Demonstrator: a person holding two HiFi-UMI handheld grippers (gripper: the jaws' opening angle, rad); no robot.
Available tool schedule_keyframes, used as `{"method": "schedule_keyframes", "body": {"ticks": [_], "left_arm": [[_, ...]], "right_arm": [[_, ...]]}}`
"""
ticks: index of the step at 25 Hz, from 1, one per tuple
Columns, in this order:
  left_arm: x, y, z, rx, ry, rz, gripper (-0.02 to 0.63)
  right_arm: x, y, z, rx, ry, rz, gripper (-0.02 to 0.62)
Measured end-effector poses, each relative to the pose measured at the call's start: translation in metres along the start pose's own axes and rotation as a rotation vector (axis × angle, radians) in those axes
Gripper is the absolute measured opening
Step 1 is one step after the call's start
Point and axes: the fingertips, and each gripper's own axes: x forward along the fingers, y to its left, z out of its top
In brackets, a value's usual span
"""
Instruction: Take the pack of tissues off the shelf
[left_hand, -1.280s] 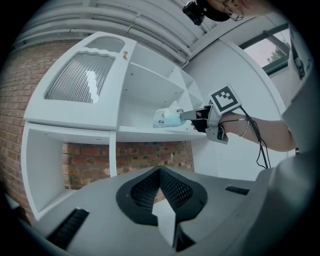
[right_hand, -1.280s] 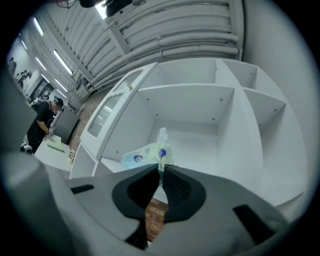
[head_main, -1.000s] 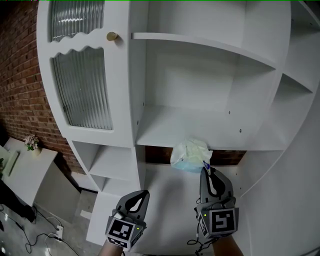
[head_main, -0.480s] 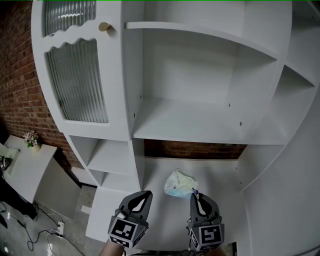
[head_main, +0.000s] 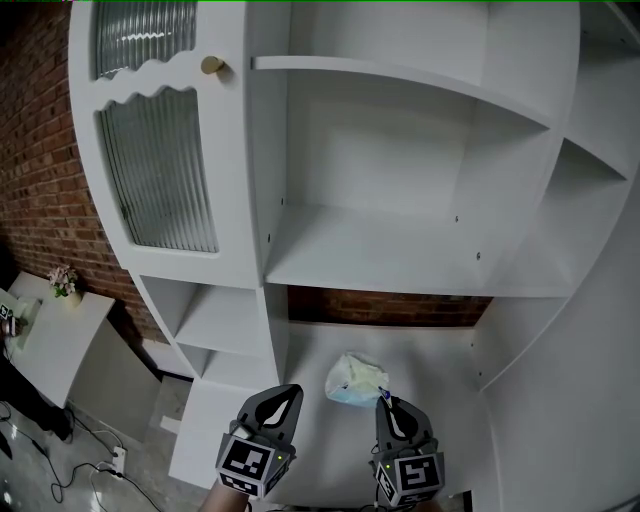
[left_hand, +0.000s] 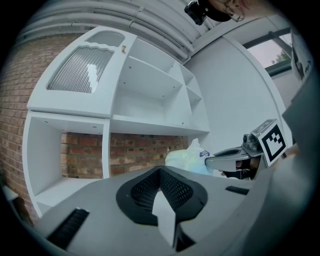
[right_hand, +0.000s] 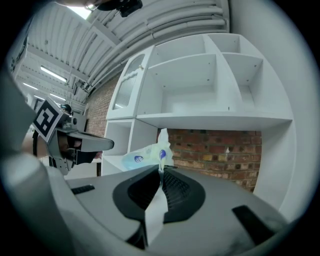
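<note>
The pack of tissues (head_main: 356, 378) is a pale green-blue plastic pack, and it hangs in the air below the white middle shelf (head_main: 400, 265), in front of the lower compartment. My right gripper (head_main: 386, 399) is shut on the pack's near edge; in the right gripper view the wrapper (right_hand: 145, 152) sticks up out of the closed tips of that gripper (right_hand: 161, 170). My left gripper (head_main: 287, 391) is beside it on the left, shut and holding nothing, with its tips (left_hand: 161, 171) together. From the left gripper view the pack (left_hand: 187, 159) shows at the right gripper's tip (left_hand: 209, 161).
The white shelf unit fills the view, with a ribbed-glass door (head_main: 160, 170) and a brass knob (head_main: 211, 65) at upper left. The lower compartment has a brick back (head_main: 390, 308). At far left there is a brick wall (head_main: 40, 200), a small white table (head_main: 60, 335) with a flower pot (head_main: 62, 283), and cables (head_main: 90, 465) on the floor.
The pack has come off the middle shelf's front edge, down and toward me, with the right gripper. The left gripper has hardly moved.
</note>
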Motion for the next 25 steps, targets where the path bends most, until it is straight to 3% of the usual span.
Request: {"method": "schedule_keyframes", "body": {"ticks": [25], "left_arm": [[-0.0052,0.0021,0.0019,0.013,0.005,-0.006,0.015]], "right_arm": [[0.0005,-0.0028,-0.0007,0.032,0.013,-0.014,0.011]]}}
